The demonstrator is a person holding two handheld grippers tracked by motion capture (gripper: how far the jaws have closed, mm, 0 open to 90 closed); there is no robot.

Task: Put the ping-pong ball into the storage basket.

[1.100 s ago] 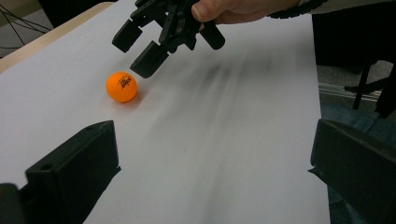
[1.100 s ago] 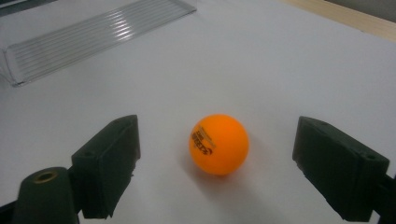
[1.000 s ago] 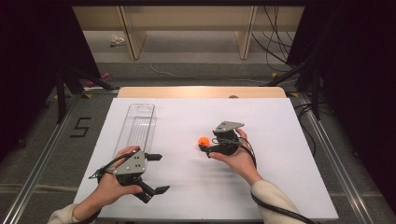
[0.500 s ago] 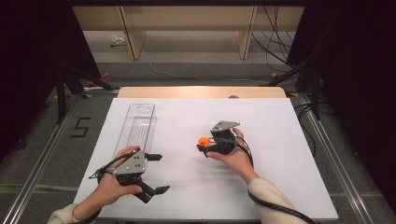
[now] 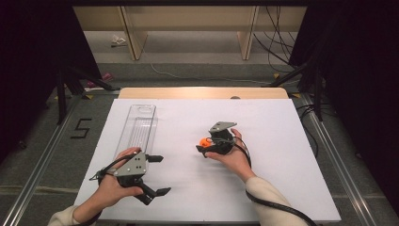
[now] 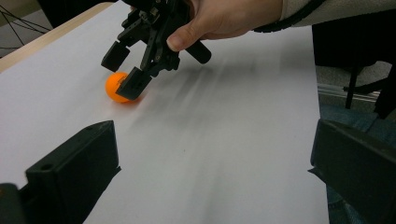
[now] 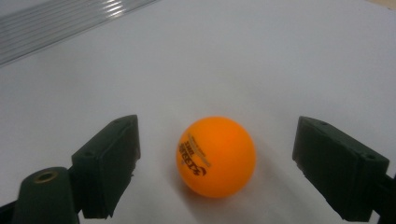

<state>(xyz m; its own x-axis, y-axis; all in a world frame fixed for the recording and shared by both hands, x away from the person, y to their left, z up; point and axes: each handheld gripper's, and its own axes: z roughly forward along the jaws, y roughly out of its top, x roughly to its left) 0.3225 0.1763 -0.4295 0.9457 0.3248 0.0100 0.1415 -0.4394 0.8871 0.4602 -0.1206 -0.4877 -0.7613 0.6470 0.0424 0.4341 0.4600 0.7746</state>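
Bright table, dark room around me.
Overhead light floods the white table (image 5: 282, 141); my ball (image 7: 215, 156) casts a soft shadow, streaky blur smears the left view, and the nearest tongs look soft.

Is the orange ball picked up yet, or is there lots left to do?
Not yet. The right gripper is open with a jaw on each side of the orange ball, which sits on the white table. Squeezing and lifting are left. The left gripper waits open, holding nothing, beside the clear tray.
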